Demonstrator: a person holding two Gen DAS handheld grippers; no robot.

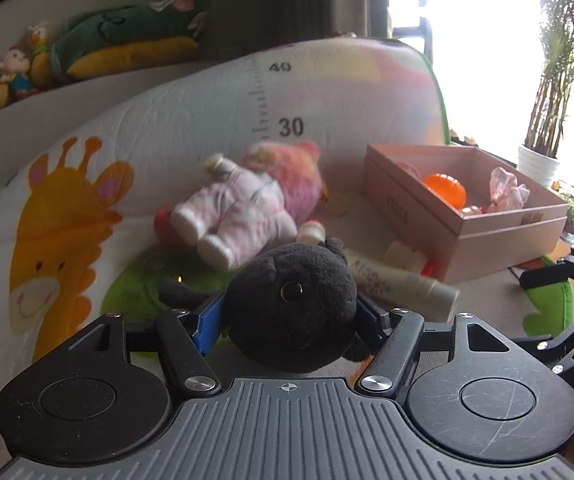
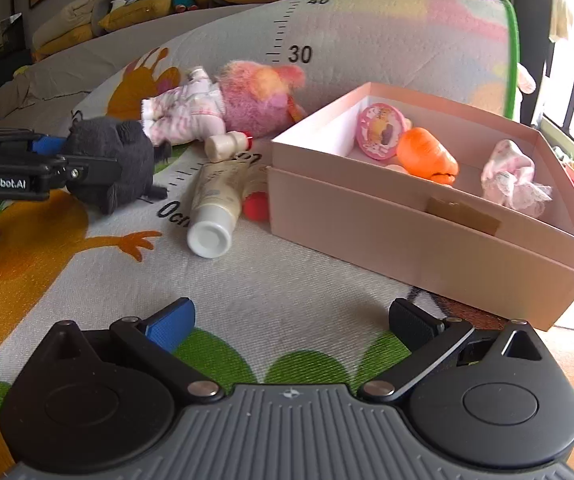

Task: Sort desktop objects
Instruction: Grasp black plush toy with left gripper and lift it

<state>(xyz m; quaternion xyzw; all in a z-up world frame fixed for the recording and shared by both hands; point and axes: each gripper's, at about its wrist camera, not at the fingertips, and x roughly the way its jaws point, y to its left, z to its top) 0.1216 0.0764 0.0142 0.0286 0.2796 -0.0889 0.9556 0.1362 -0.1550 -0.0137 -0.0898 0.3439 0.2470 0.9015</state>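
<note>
My left gripper (image 1: 287, 316) is clamped on the black plush toy (image 1: 293, 306), held just above the play mat (image 2: 287, 280). My right gripper (image 2: 293, 320) stands wide apart and empty over the mat's near edge. Pink box (image 2: 427, 236), right of centre, contains an orange toy (image 2: 427, 154), a round pink item (image 2: 381, 131) and a pale cloth piece (image 2: 513, 178). Lotion tube (image 2: 217, 204), small bottle (image 2: 229, 145) and pink doll (image 2: 223, 106) lie on the mat beside the box
</note>
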